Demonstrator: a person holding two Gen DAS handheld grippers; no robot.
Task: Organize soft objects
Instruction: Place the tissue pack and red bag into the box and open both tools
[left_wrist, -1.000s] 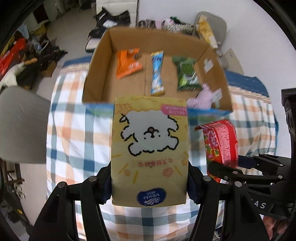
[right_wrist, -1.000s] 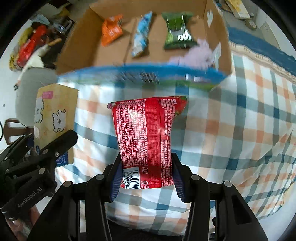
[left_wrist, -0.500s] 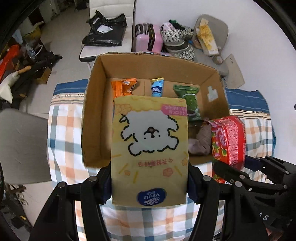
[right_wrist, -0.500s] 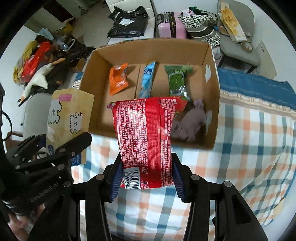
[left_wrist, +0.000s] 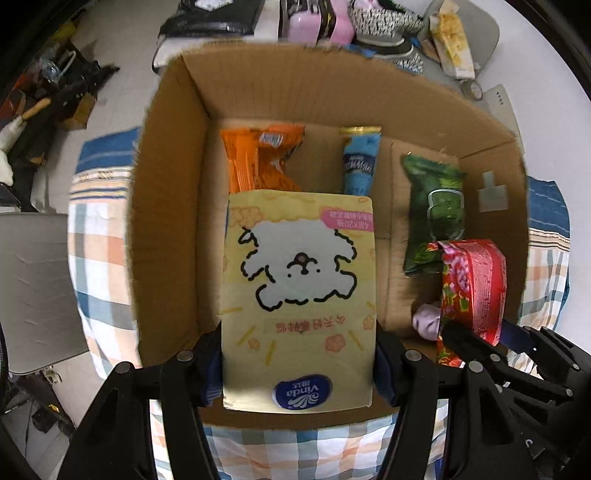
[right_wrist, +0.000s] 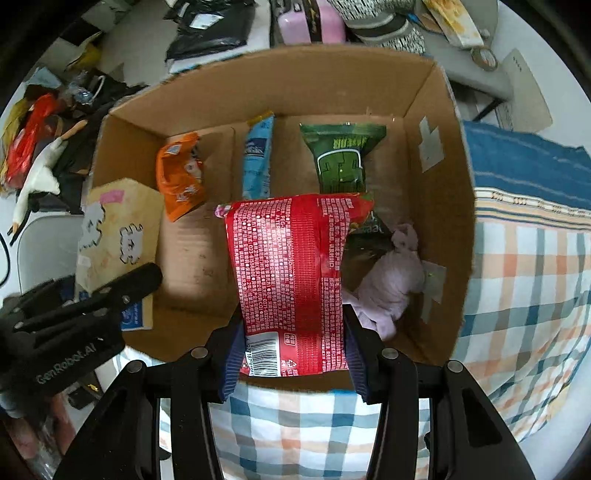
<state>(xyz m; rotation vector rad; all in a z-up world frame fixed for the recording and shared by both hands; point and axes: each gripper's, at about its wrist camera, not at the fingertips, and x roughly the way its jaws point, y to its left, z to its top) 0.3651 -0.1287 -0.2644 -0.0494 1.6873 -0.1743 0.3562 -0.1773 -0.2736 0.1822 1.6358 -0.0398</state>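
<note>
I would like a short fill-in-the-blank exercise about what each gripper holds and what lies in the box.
1. The left gripper is shut on a yellow tissue pack printed with a white ____.
2. The right gripper is shut on a ____ plastic snack packet.
3. In the brown cardboard box, the blue wrapper lies between the orange packet and the ____ packet.

Missing words: dog; red; green

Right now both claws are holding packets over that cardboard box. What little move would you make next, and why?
Probably lower the left gripper and release the yellow tissue pack onto the bare floor of the cardboard box; it hangs over open space near the orange packet.
</note>
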